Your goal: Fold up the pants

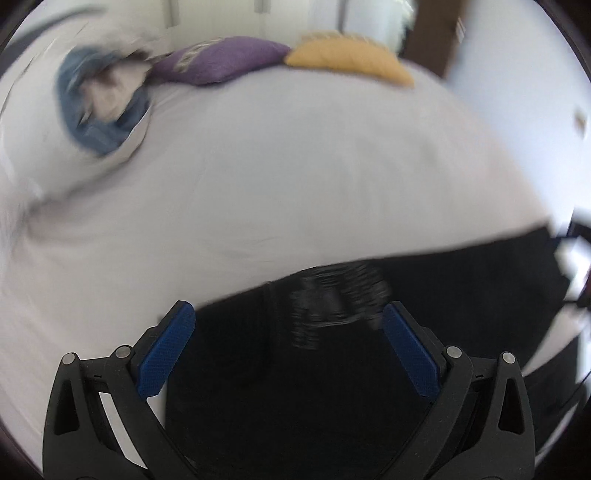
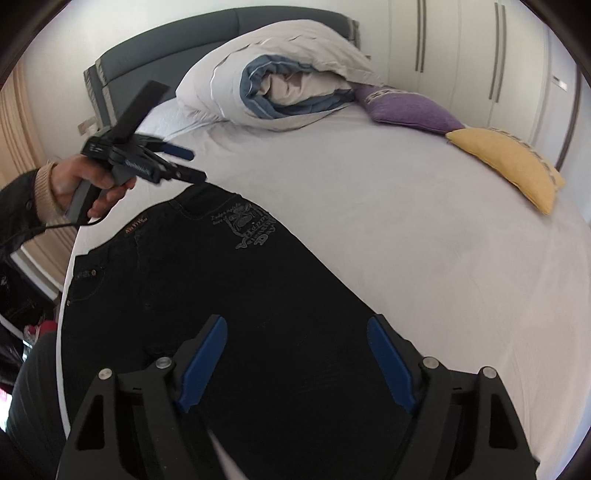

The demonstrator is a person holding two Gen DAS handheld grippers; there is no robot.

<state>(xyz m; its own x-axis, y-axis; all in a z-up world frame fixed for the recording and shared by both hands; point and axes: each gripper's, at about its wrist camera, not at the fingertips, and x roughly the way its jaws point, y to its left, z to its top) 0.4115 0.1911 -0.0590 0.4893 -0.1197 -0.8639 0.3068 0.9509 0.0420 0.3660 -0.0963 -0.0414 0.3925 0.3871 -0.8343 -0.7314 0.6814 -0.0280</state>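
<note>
Black pants (image 2: 229, 295) lie flat on the white bed sheet (image 2: 406, 221), waist toward the left edge, with a grey printed emblem (image 2: 255, 225) near the hip. They also show in the blurred left wrist view (image 1: 332, 350). My right gripper (image 2: 297, 328) is open and empty, hovering over the pants' leg part. My left gripper (image 1: 288, 314) is open and empty above the waist area; in the right wrist view it (image 2: 192, 164) hangs above the waistband, held by a hand.
A rolled white and blue duvet (image 2: 280, 85) lies at the head of the bed. A purple cushion (image 2: 410, 109) and a yellow cushion (image 2: 513, 166) lie along the far side. A grey headboard (image 2: 221, 33) and wardrobe doors (image 2: 480, 48) stand behind.
</note>
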